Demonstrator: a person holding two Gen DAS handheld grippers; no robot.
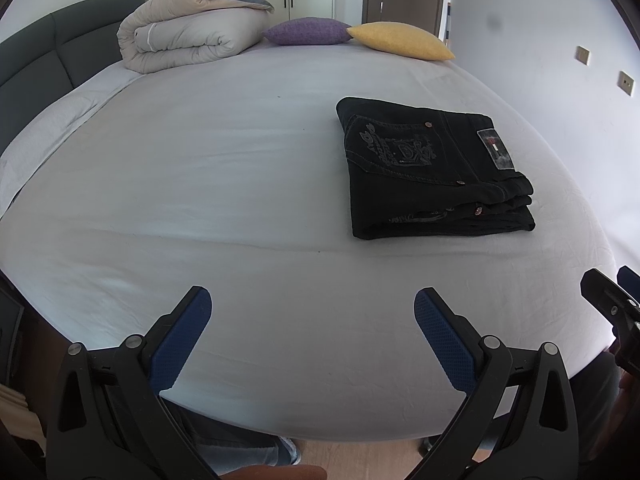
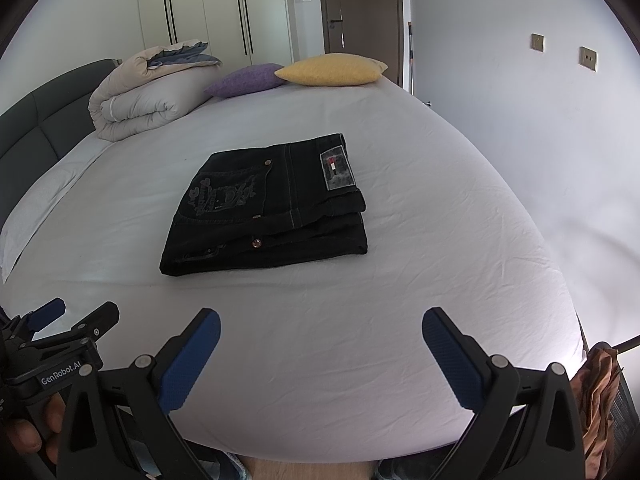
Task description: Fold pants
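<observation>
The black denim pants [image 2: 266, 206] lie folded into a compact stack on the bed with the white sheet [image 2: 400, 280]. The folding looks finished. The left hand-held gripper [image 1: 312, 336] and right hand-held gripper [image 2: 320, 354] hover wide open, holding nothing, well apart from them.

The bed [image 2: 400, 320] carries folded pants [image 2: 272, 204], duvet [image 2: 148, 92], two pillows [image 2: 332, 69].

Patch lettering on folded pants [image 2: 272, 208] too small to read; inner layers hidden. Headboard [image 1: 48, 52] cut off by frame edge.
</observation>
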